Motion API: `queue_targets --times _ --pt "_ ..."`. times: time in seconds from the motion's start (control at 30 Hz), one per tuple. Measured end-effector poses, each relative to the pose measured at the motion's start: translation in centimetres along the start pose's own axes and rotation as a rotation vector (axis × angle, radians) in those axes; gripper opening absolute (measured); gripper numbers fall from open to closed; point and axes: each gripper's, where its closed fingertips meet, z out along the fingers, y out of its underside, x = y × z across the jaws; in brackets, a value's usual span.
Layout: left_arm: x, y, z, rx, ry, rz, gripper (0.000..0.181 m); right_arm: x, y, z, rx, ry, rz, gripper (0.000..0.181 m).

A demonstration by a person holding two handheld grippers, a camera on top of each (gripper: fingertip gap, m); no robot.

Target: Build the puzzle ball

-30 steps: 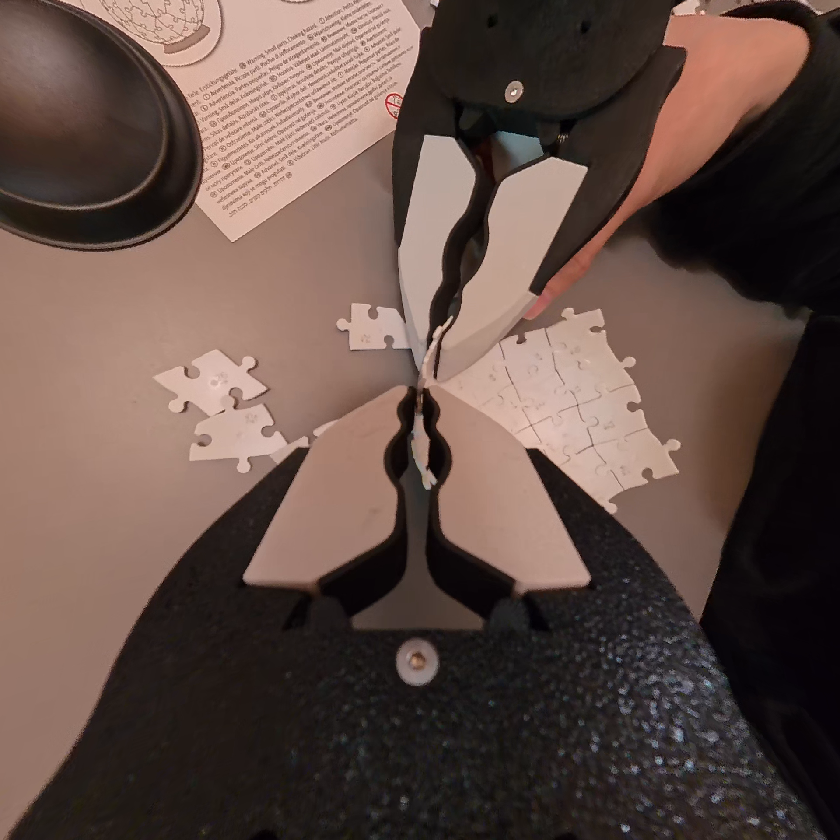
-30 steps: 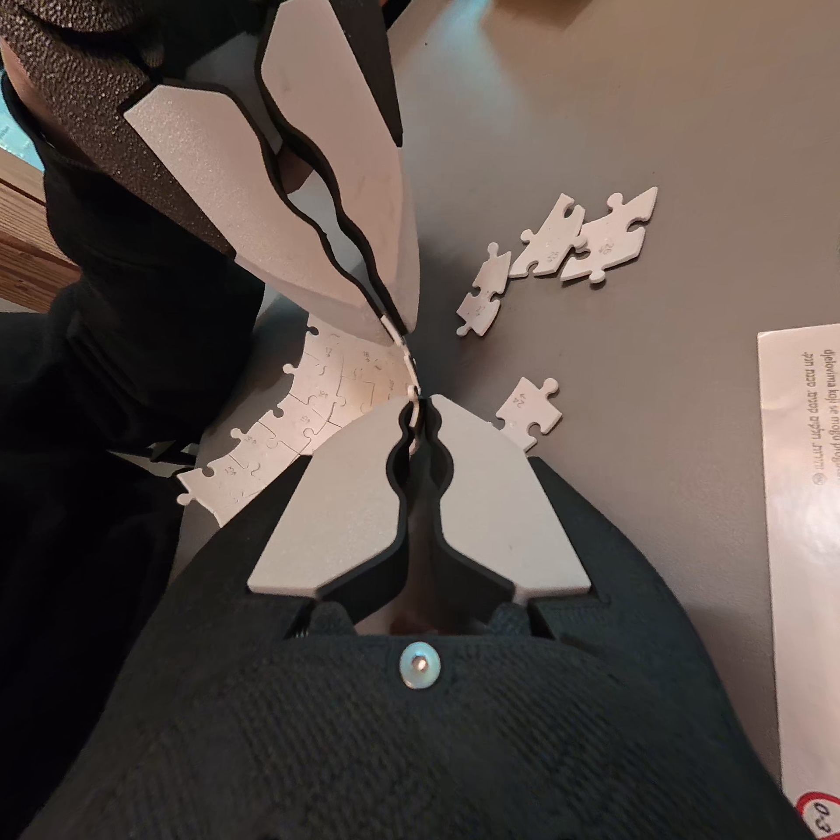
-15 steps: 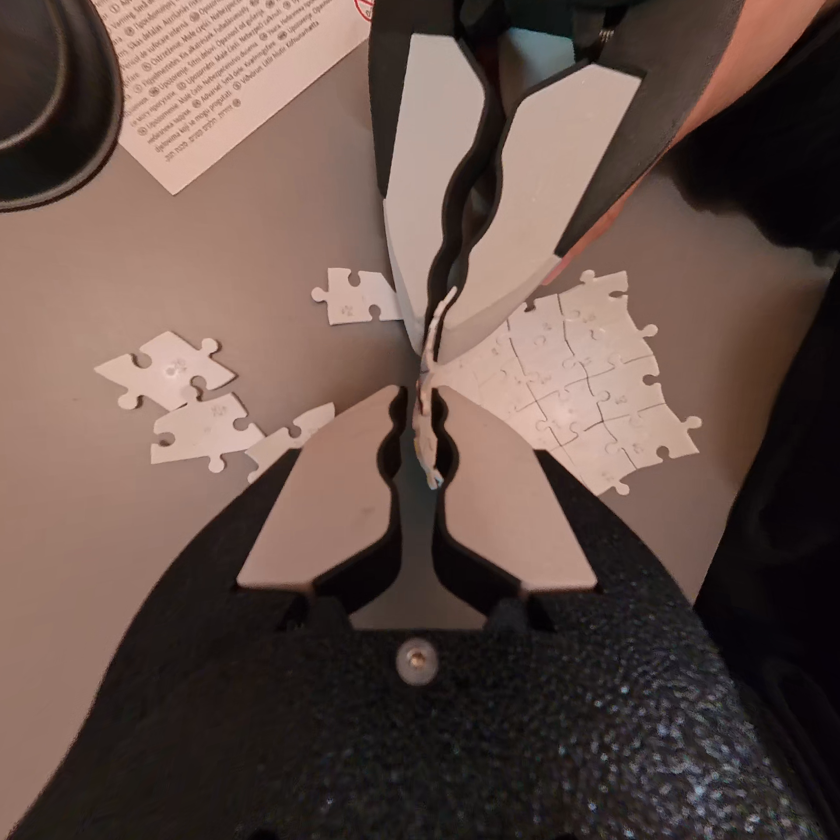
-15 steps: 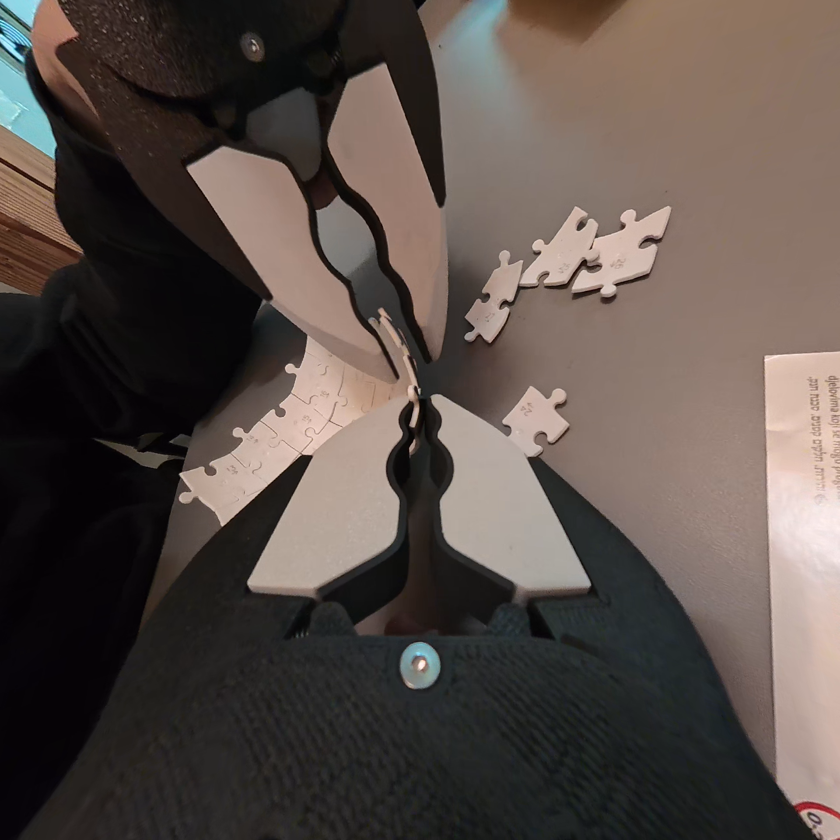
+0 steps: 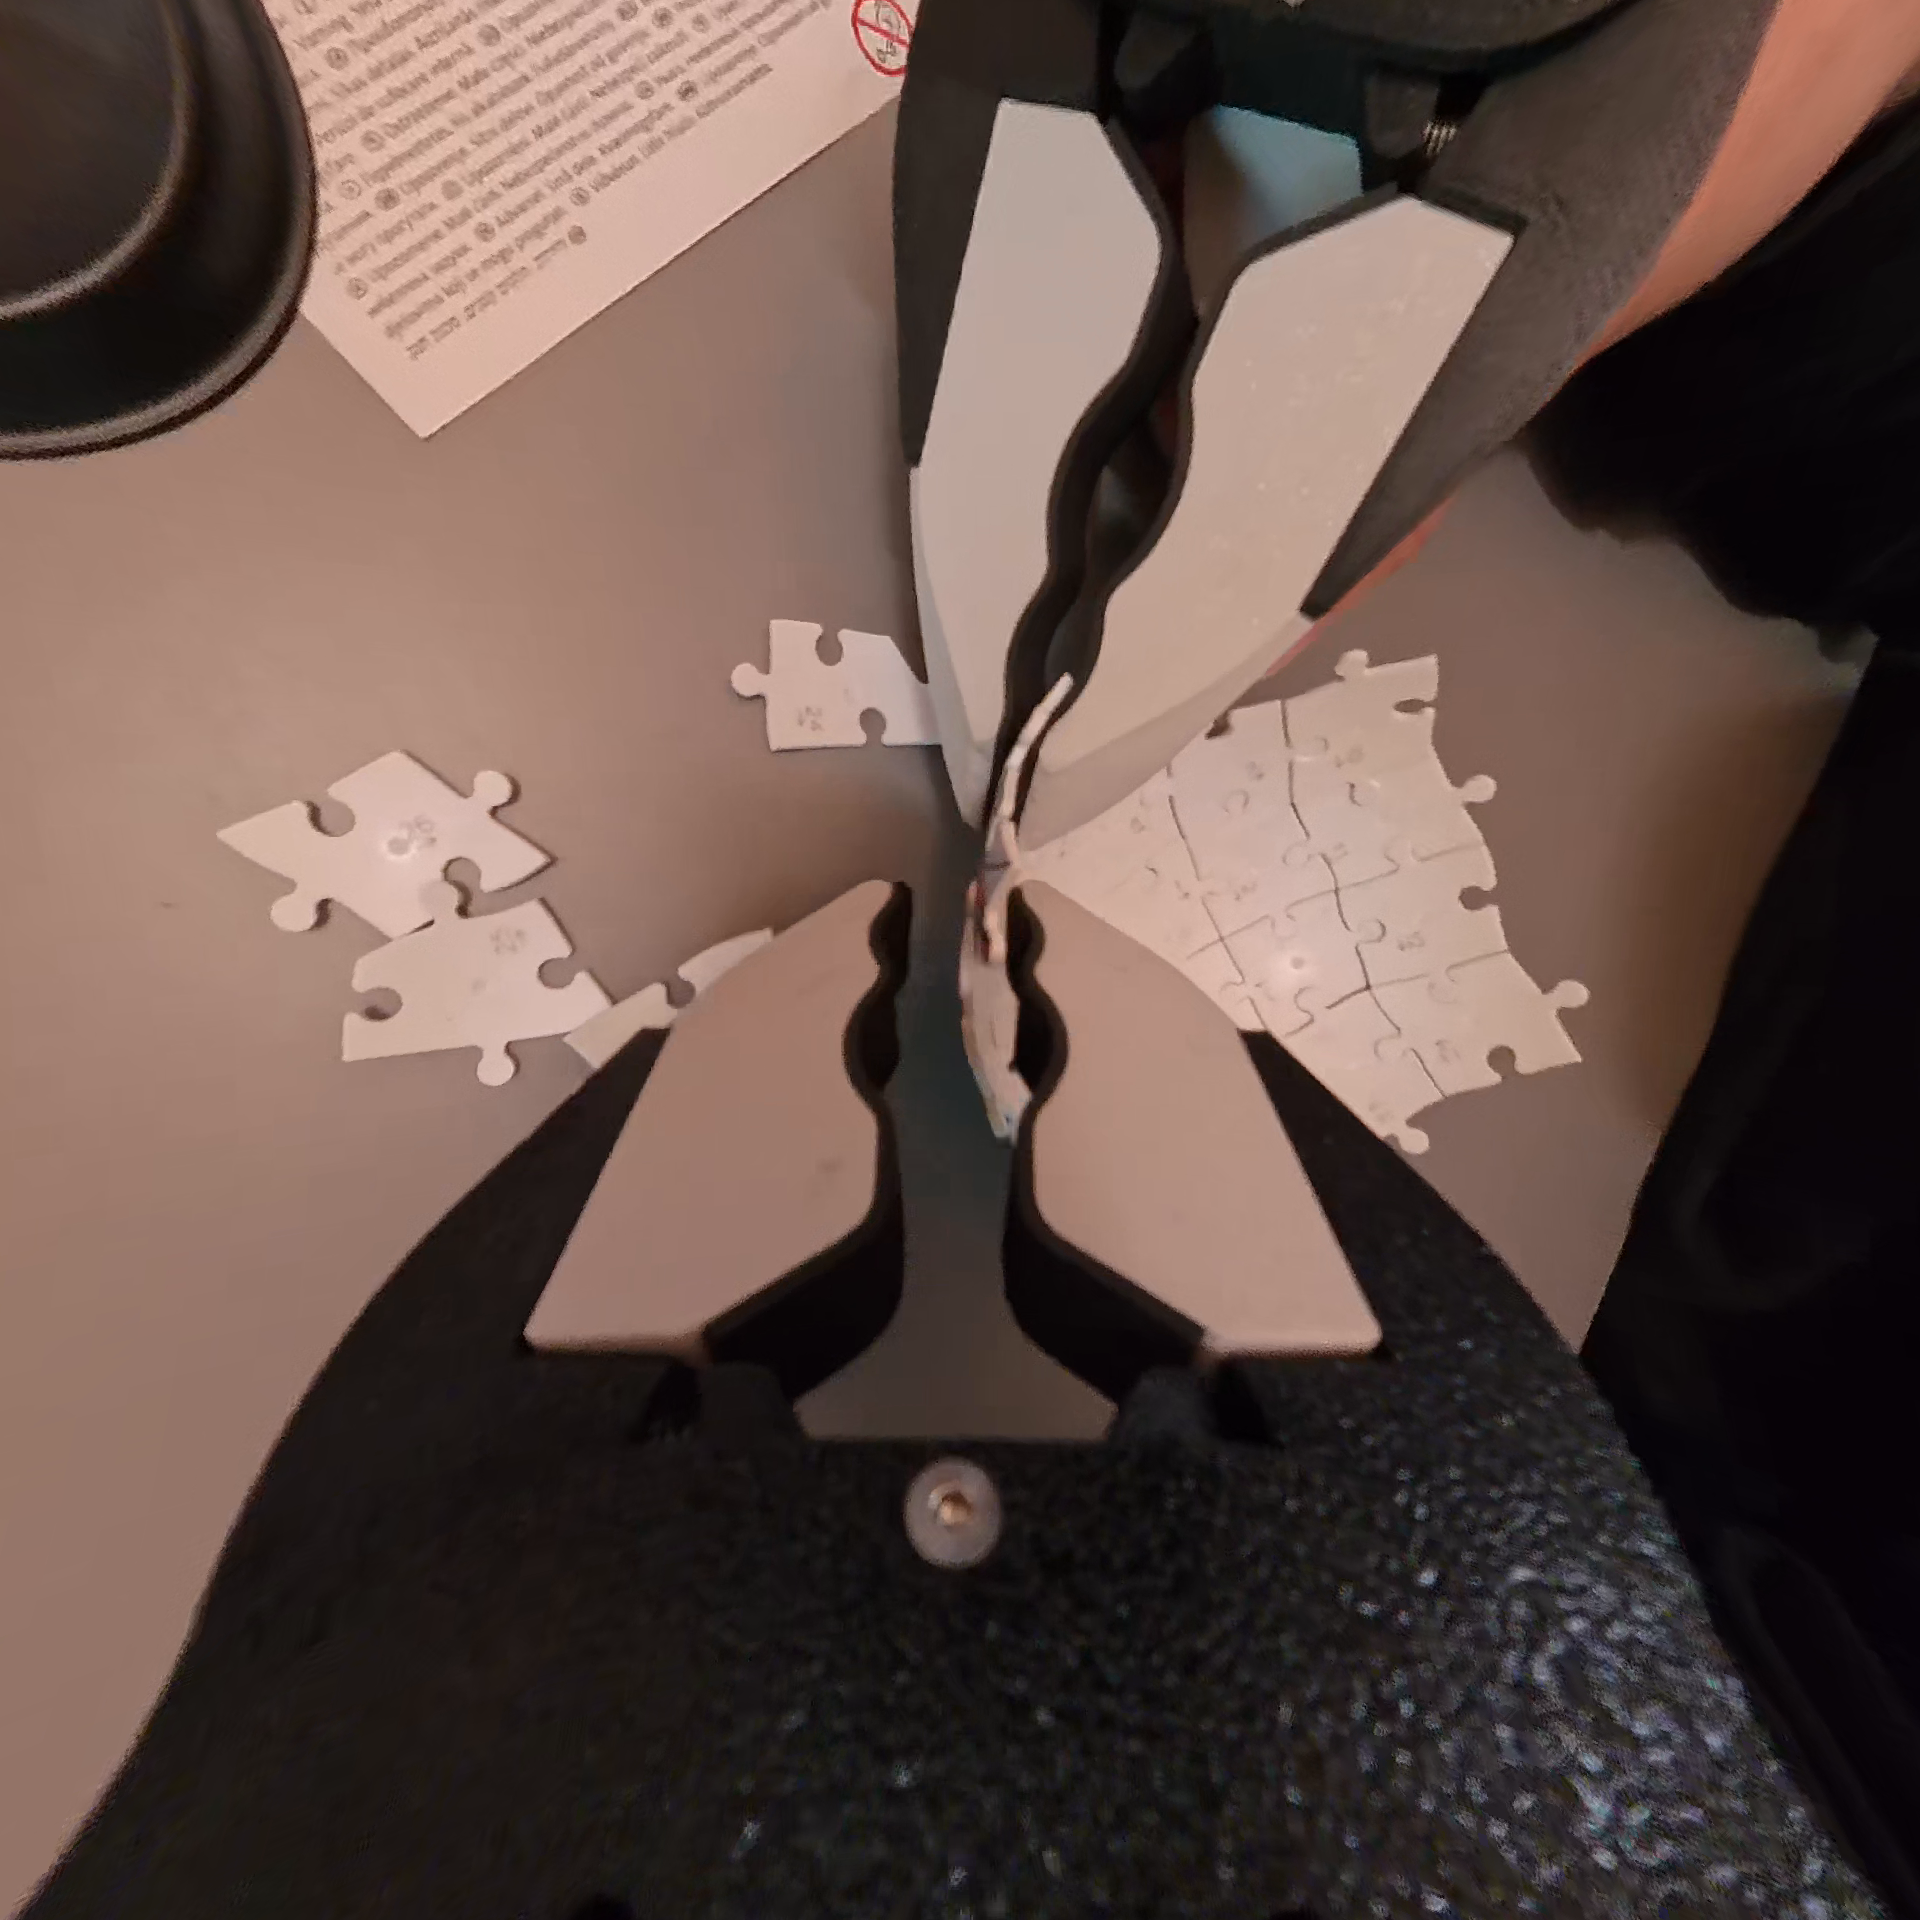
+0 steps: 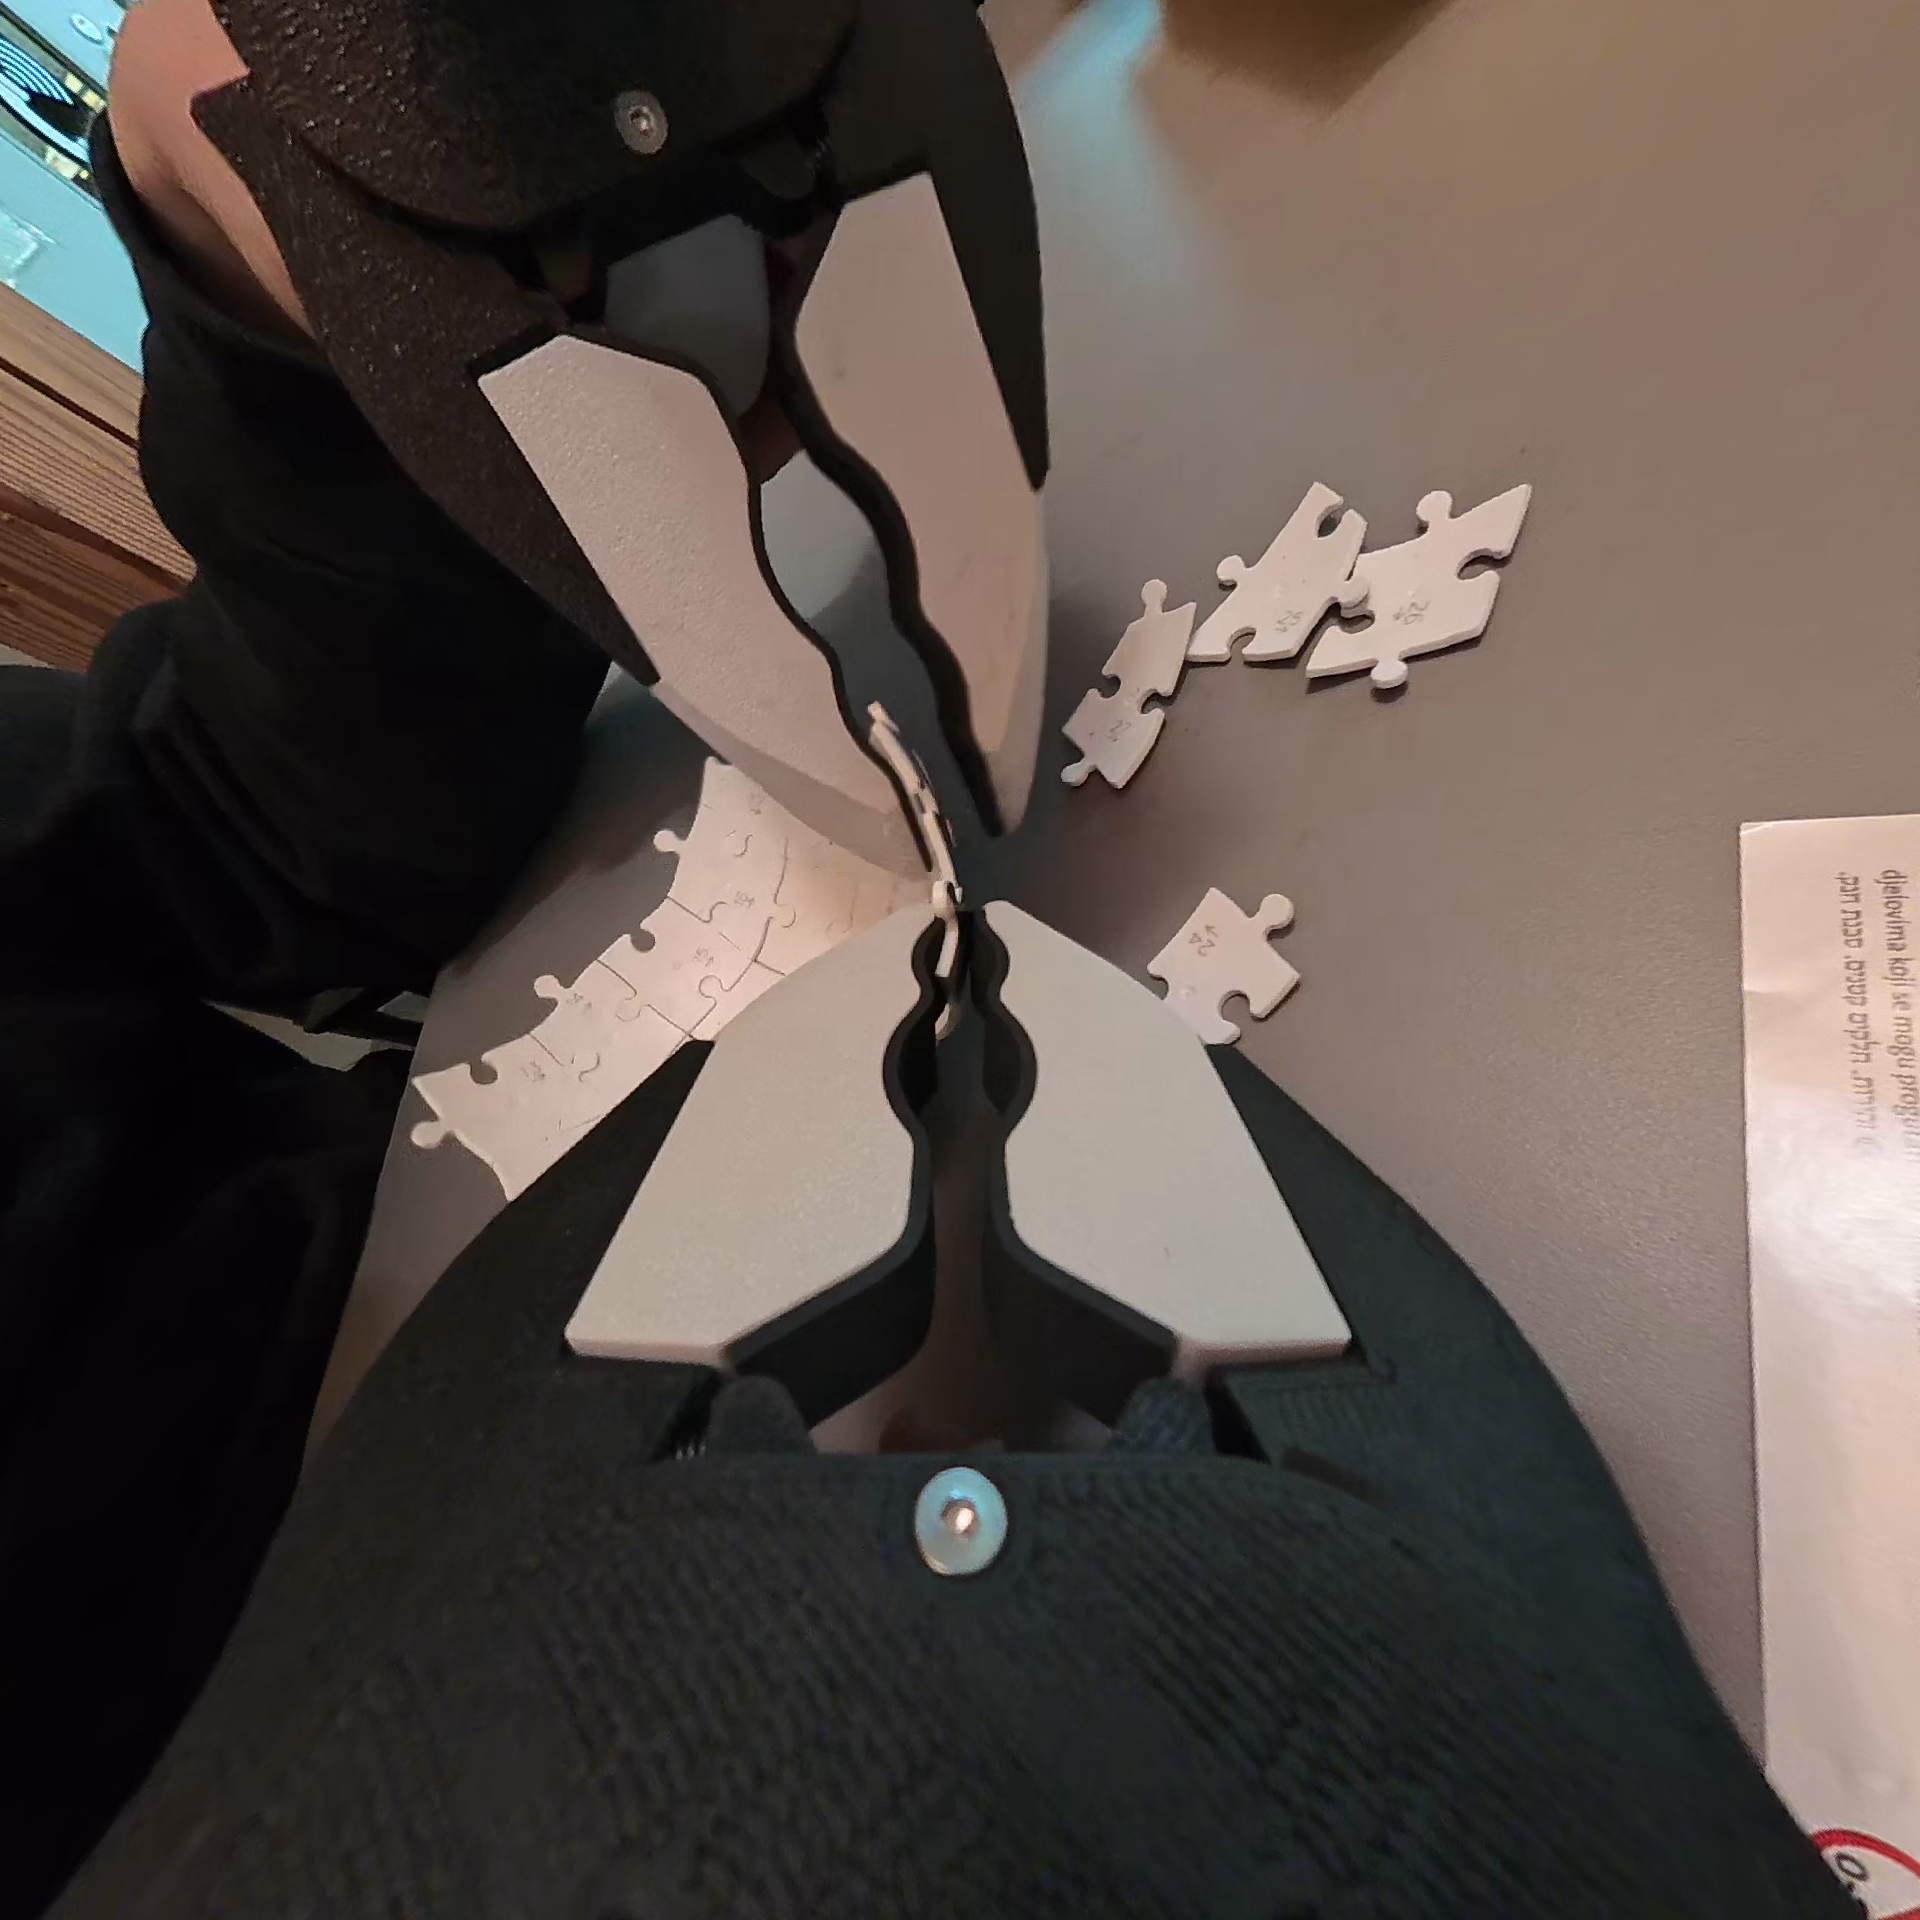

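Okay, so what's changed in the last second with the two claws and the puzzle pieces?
The left claw has eased open, so the white piece strip now leans on one finger only. The right claw stays shut on the strip's other end, and the claws have drawn closer. The loose pieces and the assembled section lie unmoved.

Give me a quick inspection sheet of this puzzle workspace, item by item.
Surface: grey table, bare between items.
Job's things: joined puzzle panel lying flat; four loose pieces beside it; held strip of pieces, edge-on above the table.
Clutter: printed sheet; black round dish.
Grippers: right hand-held gripper shut on the held strip; left hand-held gripper open, strip against one finger.
Cables: nothing seen.
Surroundings: person's dark sleeve; wooden ledge.
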Motion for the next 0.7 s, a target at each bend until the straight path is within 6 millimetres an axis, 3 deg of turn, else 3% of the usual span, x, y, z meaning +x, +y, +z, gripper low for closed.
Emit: queue_targets --times 0.7 --pt "0.53 -0.44 0.75 0.01 0.049 -0.007 0.003 0.12 -0.24 -0.16 0.018 0.008 0.001 0.003"
